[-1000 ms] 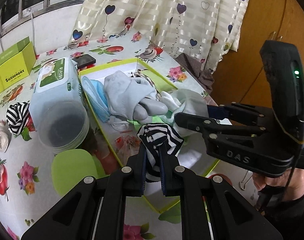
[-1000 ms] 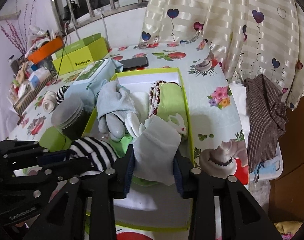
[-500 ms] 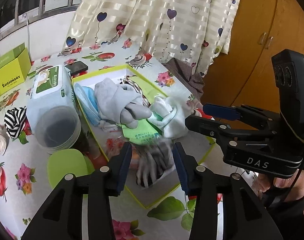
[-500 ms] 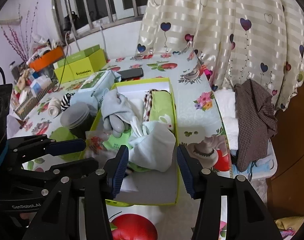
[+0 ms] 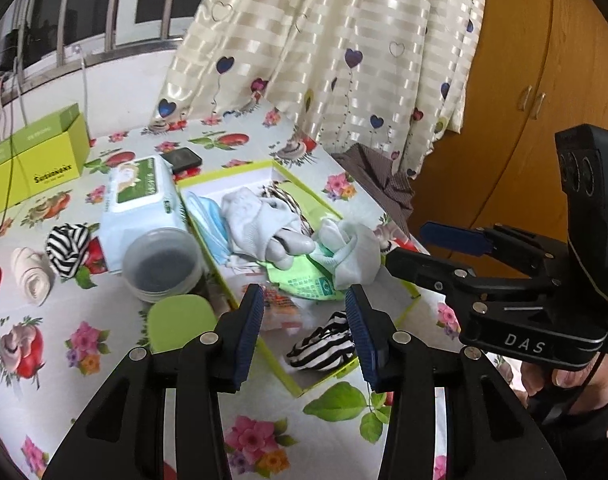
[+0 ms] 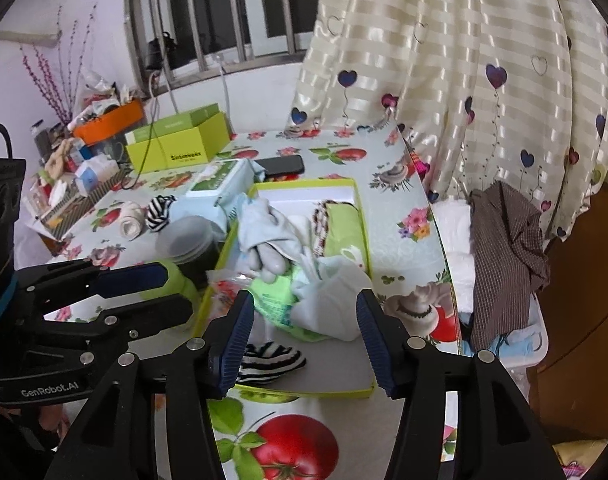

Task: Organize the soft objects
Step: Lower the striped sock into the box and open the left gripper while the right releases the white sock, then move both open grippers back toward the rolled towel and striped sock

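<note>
My left gripper (image 5: 305, 322) hangs open above the near end of the green-rimmed box (image 5: 300, 391). A black-and-white striped sock (image 5: 324, 345) lies loose on the box floor just under it, touching neither pad. My right gripper (image 6: 305, 314) has its jaws opening. The white sock (image 6: 331, 305) rests in the box (image 6: 365, 216) beyond them, free of both pads. Deeper in the box lie a grey glove (image 5: 264, 222), a blue face mask (image 5: 203, 216) and a green packet (image 5: 304, 280). In the right wrist view the striped sock (image 6: 270, 362) shows below the left pad.
On the flowered tablecloth left of the box stand a wipes pack (image 5: 144, 196), a clear tub (image 5: 162, 264) and a green lid (image 5: 180, 320). Another striped sock (image 5: 66, 248) and a rolled white sock (image 5: 30, 276) lie further left. A brown checked cloth (image 6: 508, 256) hangs off the table's right side.
The left gripper let go of the striped sock and the right let go of the white sock. Both socks now lie in the box. Both grippers have lifted and drawn back.
</note>
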`<state>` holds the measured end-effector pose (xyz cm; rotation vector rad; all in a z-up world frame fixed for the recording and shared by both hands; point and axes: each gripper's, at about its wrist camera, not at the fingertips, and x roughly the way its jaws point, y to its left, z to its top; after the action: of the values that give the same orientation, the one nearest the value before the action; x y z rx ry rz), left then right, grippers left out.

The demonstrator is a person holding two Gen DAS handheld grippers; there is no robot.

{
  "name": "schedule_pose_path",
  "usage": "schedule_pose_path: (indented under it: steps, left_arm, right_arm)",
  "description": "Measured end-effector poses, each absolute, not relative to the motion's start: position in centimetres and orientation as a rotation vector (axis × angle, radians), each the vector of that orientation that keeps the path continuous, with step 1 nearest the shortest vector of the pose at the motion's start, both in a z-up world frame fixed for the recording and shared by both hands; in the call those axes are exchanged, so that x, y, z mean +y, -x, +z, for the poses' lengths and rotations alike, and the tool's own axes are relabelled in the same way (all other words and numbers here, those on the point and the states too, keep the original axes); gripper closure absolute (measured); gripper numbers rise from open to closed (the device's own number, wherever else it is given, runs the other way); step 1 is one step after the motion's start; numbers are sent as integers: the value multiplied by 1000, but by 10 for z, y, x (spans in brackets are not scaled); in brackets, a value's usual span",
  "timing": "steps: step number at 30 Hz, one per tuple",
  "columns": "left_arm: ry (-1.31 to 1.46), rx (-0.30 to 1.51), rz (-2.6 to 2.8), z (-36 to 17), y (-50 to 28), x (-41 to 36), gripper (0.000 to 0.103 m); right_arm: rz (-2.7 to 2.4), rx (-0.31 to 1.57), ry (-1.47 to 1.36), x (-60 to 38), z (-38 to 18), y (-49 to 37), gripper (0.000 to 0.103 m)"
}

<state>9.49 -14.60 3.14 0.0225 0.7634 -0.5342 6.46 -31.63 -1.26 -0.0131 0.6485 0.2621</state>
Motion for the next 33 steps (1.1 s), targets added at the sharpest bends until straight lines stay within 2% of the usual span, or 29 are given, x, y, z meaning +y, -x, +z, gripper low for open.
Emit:
schedule_pose_path:
  steps: [30, 33]
  left_arm:
    - [98, 693, -370, 44, -66, -52, 59]
    - [106, 696, -350, 41, -65, -43, 59]
  right_arm:
    - [415, 620, 115, -229, 3, -47, 45]
    - [425, 617, 118, -225, 4, -46, 42]
